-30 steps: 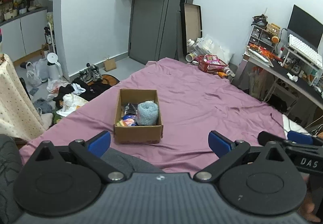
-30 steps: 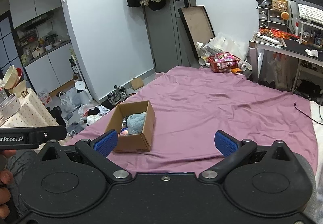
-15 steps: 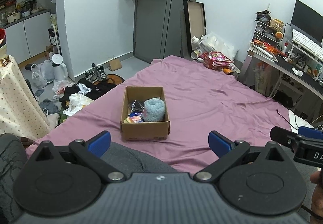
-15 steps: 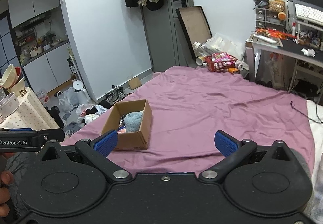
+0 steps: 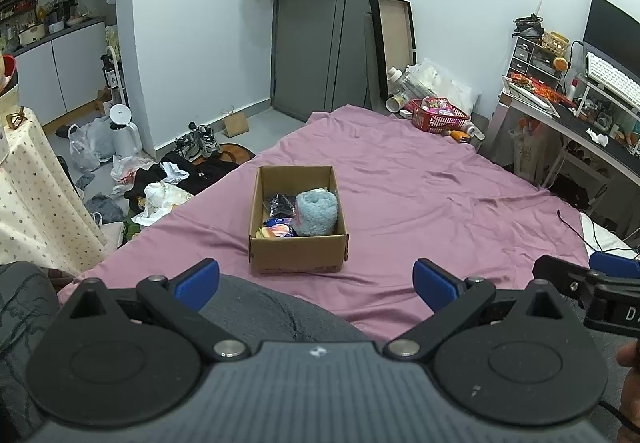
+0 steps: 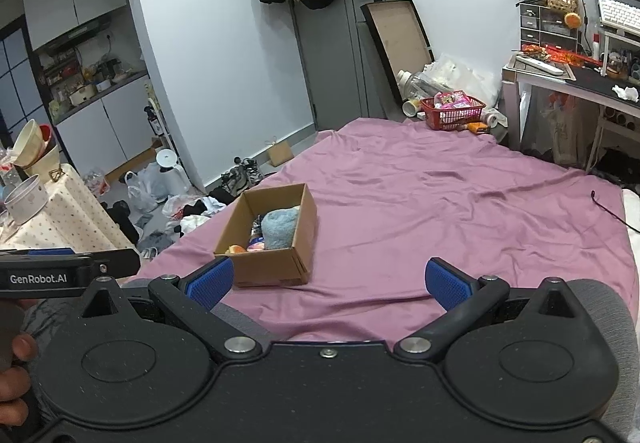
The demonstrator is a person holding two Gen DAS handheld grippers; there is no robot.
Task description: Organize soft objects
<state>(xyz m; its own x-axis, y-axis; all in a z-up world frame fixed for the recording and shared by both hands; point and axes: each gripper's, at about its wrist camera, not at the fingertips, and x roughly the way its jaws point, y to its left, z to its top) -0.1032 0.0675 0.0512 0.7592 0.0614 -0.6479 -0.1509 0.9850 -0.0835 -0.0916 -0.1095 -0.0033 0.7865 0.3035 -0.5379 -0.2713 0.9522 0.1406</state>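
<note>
Currently both grippers are held empty with fingers spread wide: left gripper (image 5: 316,283), right gripper (image 6: 327,281). A cardboard box (image 5: 298,257) is seen standing upright on the purple bedsheet (image 5: 440,211), near its left edge. Inside, a light blue rolled towel (image 5: 317,212) is packed against the right wall, with a dark packet (image 5: 280,203) and small colourful items (image 5: 276,229) beside it. Broad bare sheet is left to the right of the box.

Left gripper (image 5: 316,281) spread wide, empty; right gripper (image 6: 328,281) likewise, side by side.
</note>
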